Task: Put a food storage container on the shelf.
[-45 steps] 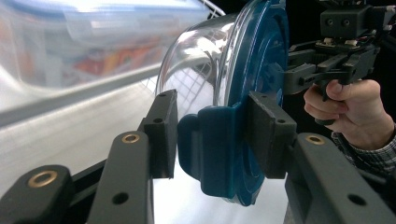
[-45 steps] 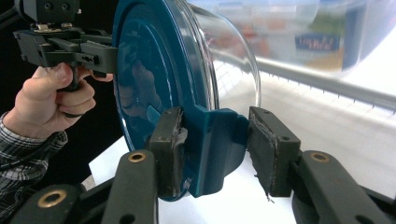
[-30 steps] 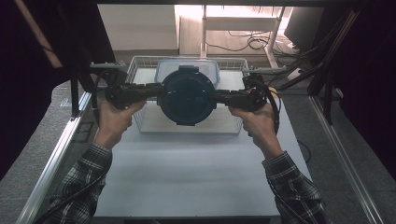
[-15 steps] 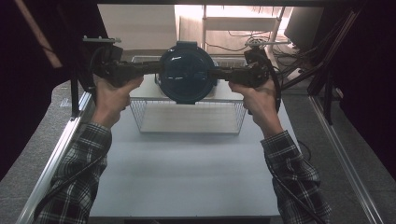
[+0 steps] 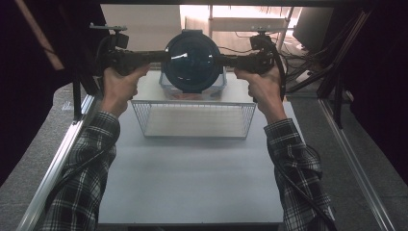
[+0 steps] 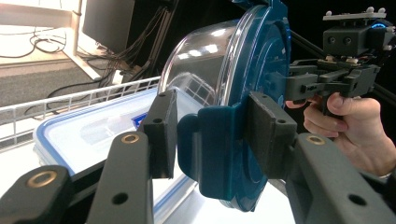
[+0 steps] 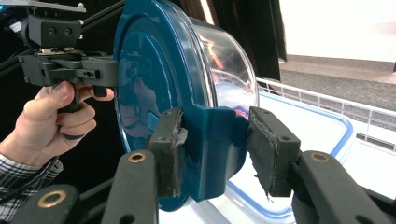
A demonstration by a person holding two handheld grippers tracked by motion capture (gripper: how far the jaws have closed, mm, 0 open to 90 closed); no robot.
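Bowl [image 5: 192,60]: one, clear and round with a teal lid, held up on edge off the table, lid facing the person, at 12 o'clock in the high view. Gripped from both sides by its two lid tabs, at 9 and 3 o'clock of the lid.

Nearest, two plaid sleeves [image 5: 84,168] coming in from 6 o'clock over the pale table [image 5: 192,183]. Two hands, one gripper each: left hand [image 5: 120,84] at 10 o'clock, right hand [image 5: 260,86] at 2 o'clock.

Left gripper [image 5: 161,57]: jaws closed on the bowl's tab [image 6: 210,149], pads [image 6: 161,128] on either face of it in the left gripper view [image 6: 210,135], with the far hand at 3 o'clock. Right gripper [image 5: 223,60]: likewise clamped on the opposite tab [image 7: 215,149] in the right gripper view [image 7: 215,154], with the far hand at 9 o'clock.

Below the bowl, one white wire basket [image 5: 192,102] at table centre, its near wall blocking nothing of the lift. Past it, one rectangular box [image 5: 166,89] with a clear, blue-edged lid [image 6: 84,135], directly under the raised bowl and partly hidden by it. Possibly something orange inside the box, too dim to be sure. Wire rail just beside the box in both gripper views [image 7: 322,100]; cannot tell whether inside the basket or behind it.

Farthest, at 12 to 2 o'clock, a shelf frame [image 5: 250,21] and loose cables [image 5: 308,57] on the floor.
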